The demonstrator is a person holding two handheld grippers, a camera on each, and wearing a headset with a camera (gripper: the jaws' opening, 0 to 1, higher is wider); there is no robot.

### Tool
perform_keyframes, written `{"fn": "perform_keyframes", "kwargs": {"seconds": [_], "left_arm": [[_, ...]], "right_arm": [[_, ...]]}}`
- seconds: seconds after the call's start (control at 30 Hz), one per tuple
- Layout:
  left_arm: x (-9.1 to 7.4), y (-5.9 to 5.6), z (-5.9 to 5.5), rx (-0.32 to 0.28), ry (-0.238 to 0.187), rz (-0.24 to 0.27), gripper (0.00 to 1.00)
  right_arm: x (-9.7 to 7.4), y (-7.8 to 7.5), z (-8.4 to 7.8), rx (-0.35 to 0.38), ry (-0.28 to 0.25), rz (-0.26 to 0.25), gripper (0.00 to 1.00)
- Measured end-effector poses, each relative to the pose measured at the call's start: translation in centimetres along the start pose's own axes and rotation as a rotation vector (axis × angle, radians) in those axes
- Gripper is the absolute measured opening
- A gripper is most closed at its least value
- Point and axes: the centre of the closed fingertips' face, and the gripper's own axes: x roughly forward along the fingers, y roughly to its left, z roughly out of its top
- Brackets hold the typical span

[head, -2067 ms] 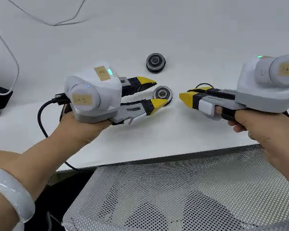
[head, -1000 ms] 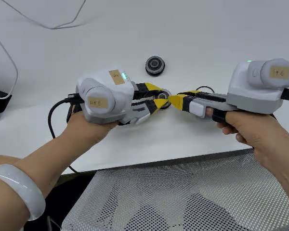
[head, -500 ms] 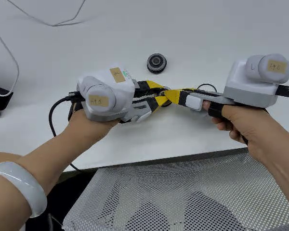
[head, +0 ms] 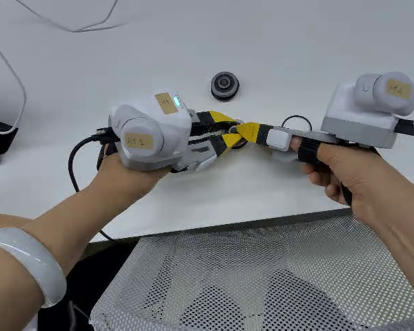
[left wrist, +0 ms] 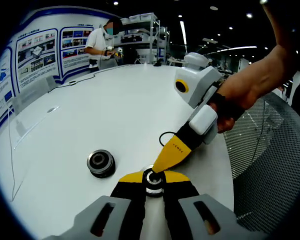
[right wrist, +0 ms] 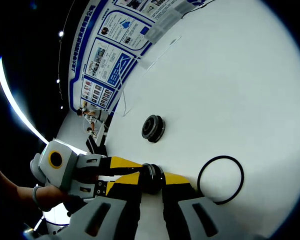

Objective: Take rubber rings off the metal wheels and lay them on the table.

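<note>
Nearest us a grey mesh chair (head: 262, 283) sits under the edge of the white table (head: 214, 200), and above it our left hand (head: 127, 176), a pale bangle (head: 24, 265) on its wrist, and our right hand (head: 341, 169) each carry a tool. The left gripper (head: 225, 129) is clamped on a metal wheel (left wrist: 153, 180), its yellow tips pressing the rim from either side, and holds it just above the tabletop with the hub facing back along the jaws. The right gripper (head: 247, 129) meets it from the opposite side, rolled over on its side. Its jaws are drawn in narrow with the wheel's edge between their tips, though we cannot tell whether they pinch the rubber alone. Just beside the right gripper a loose rubber ring (right wrist: 221, 157) lies flat on the table. Farther out, well apart from the tools, a second wheel (head: 225, 85) rests on its face with its black tyre on. A thin cable (head: 76, 29) curls across the far surface, and beyond the table's end a person (left wrist: 102, 37) stands by wall posters.
</note>
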Motion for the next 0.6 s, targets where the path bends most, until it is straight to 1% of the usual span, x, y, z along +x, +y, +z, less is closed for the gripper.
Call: {"fn": "perform_keyframes", "kwargs": {"seconds": [0.1, 0.13, 0.27, 0.37, 0.43, 0.47, 0.5, 0.53, 0.57, 0.6], "left_arm": [[0.0, 0.01, -0.01, 0.002, 0.0, -0.001, 0.12], [0.02, 0.01, -0.01, 0.001, -0.001, -0.001, 0.12], [0.05, 0.03, -0.01, 0.002, 0.0, -0.002, 0.12], [0.05, 0.02, -0.02, 0.002, -0.001, -0.002, 0.12], [0.06, 0.03, -0.01, -0.001, -0.002, -0.002, 0.12], [0.08, 0.06, -0.03, 0.0, -0.003, -0.002, 0.12], [0.07, 0.08, -0.05, 0.001, -0.004, -0.002, 0.12], [0.09, 0.13, -0.09, -0.002, -0.005, -0.002, 0.12], [0.1, 0.15, -0.12, -0.001, -0.005, -0.002, 0.12], [0.11, 0.19, -0.16, -0.001, -0.005, -0.002, 0.12]], "right_arm": [[-0.15, -0.06, -0.09, 0.025, 0.004, 0.004, 0.15], [-0.21, 0.2, -0.14, 0.033, 0.005, 0.018, 0.13], [-0.2, 0.12, -0.16, 0.041, 0.005, 0.016, 0.13], [-0.18, 0.14, -0.2, 0.073, 0.002, 0.024, 0.13], [-0.14, 0.1, -0.15, 0.038, -0.004, 0.022, 0.13], [-0.16, 0.13, -0.15, 0.048, -0.001, 0.021, 0.13], [-0.2, 0.26, -0.14, 0.032, 0.0, 0.019, 0.15], [-0.26, 0.32, -0.12, 0.005, 0.002, 0.013, 0.17], [-0.37, 0.17, 0.02, -0.028, 0.0, -0.006, 0.19], [-0.36, 0.44, -0.01, -0.047, 0.005, 0.001, 0.2]]}}
